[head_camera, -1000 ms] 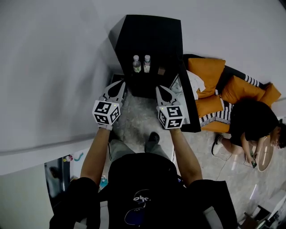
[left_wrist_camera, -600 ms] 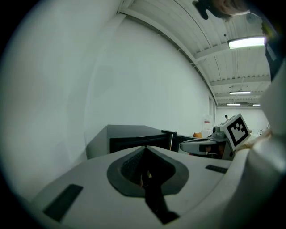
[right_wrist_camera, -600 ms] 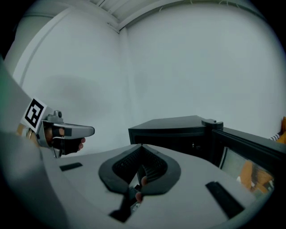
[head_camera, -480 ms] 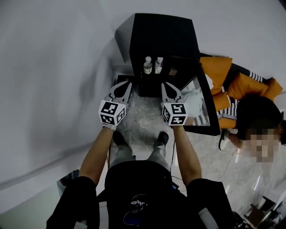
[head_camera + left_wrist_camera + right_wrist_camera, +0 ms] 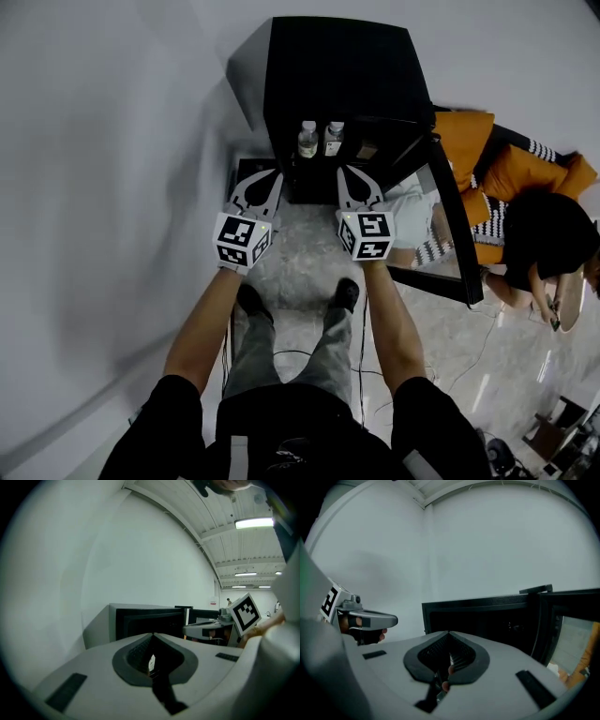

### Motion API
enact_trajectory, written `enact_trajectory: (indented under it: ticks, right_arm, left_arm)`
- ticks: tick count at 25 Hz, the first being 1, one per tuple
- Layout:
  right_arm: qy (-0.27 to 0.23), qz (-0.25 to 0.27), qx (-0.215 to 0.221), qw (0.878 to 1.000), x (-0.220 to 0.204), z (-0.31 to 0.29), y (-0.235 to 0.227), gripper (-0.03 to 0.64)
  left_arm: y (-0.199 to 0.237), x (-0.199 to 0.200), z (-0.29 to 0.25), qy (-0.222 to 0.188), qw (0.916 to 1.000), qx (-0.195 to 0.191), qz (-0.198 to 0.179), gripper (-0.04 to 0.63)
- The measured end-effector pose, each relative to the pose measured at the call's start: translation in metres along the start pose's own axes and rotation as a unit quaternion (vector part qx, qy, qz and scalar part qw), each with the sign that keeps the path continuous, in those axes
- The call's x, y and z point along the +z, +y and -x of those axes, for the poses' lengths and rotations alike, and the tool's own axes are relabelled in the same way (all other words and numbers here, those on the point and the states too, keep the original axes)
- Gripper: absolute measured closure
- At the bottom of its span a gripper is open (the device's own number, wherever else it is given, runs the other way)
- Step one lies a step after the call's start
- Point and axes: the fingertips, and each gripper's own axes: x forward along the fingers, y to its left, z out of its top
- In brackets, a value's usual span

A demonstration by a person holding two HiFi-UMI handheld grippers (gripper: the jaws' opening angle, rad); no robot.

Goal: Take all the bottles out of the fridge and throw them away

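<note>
Both jaw pairs are pressed together and empty: left hand-held gripper (image 5: 265, 180), right hand-held gripper (image 5: 349, 178). Left bottle (image 5: 307, 139) and right bottle (image 5: 334, 138) stand side by side inside the fridge (image 5: 337, 66). If you go in unspread, you'll likely topple them. Your right could also clip the open door (image 5: 457, 220).

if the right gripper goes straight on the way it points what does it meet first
Probably the open fridge: the shut right gripper points into its dark opening, just right of the nearer bottle, likely missing it. Depth is unclear, so which inner part comes first is uncertain.
</note>
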Motion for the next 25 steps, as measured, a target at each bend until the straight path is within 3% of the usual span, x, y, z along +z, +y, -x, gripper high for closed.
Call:
enact_trajectory:
  ticks: [6,16,25]
  right_arm:
    - [-0.003,0.008,-0.018,1.0,-0.043,-0.032,-0.009,0.615]
    - [-0.016,-0.013,-0.06,0.998,-0.106,-0.053,-0.008,0.615]
    - [-0.025,-0.014,-0.07,0.997,-0.123,-0.074,-0.003,0.615]
  left_arm:
    - [0.009,-0.029,-0.036,-0.016,0.9995,-0.024,-0.007,0.595]
    - [0.017,-0.098,-0.059,0.0,0.9974,-0.069,-0.019,0.595]
    - [0.023,-0.111,-0.063,0.004,0.9965,-0.081,-0.02,0.595]
